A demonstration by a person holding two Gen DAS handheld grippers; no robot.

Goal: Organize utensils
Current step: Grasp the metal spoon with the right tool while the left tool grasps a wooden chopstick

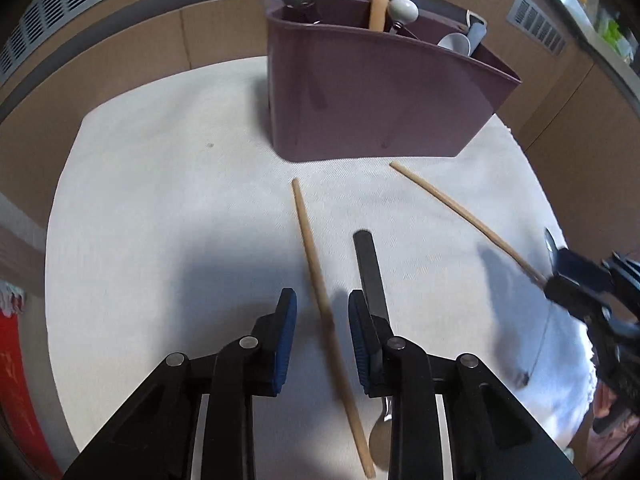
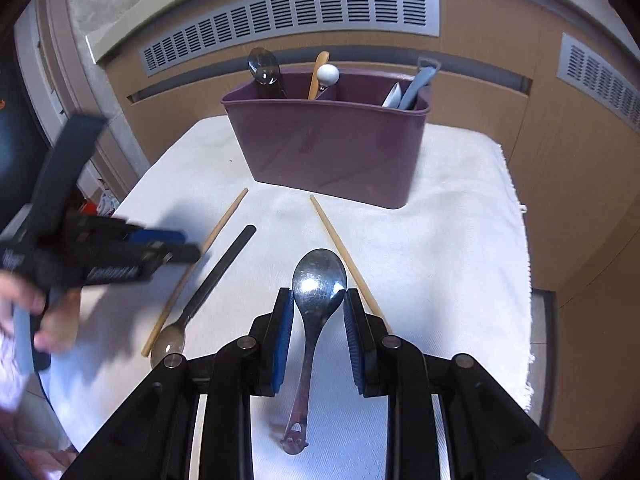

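Observation:
A purple utensil caddy [image 1: 372,96] [image 2: 332,148] stands at the back of a white cloth and holds several utensils. On the cloth lie two wooden chopsticks, a black-handled spoon and a metal spoon. My left gripper [image 1: 322,320] is open, with one chopstick [image 1: 320,280] lying between its fingers and the black-handled spoon [image 1: 370,268] just right of them. My right gripper [image 2: 316,320] is open around the metal spoon [image 2: 316,292], which lies flat on the cloth. The second chopstick [image 2: 340,244] lies just right of it.
The white cloth [image 1: 160,200] [image 2: 460,240] covers a small table beside tan cabinets with grey vents [image 2: 296,12]. The left gripper shows in the right wrist view [image 2: 160,246]; the right gripper shows in the left wrist view [image 1: 568,276].

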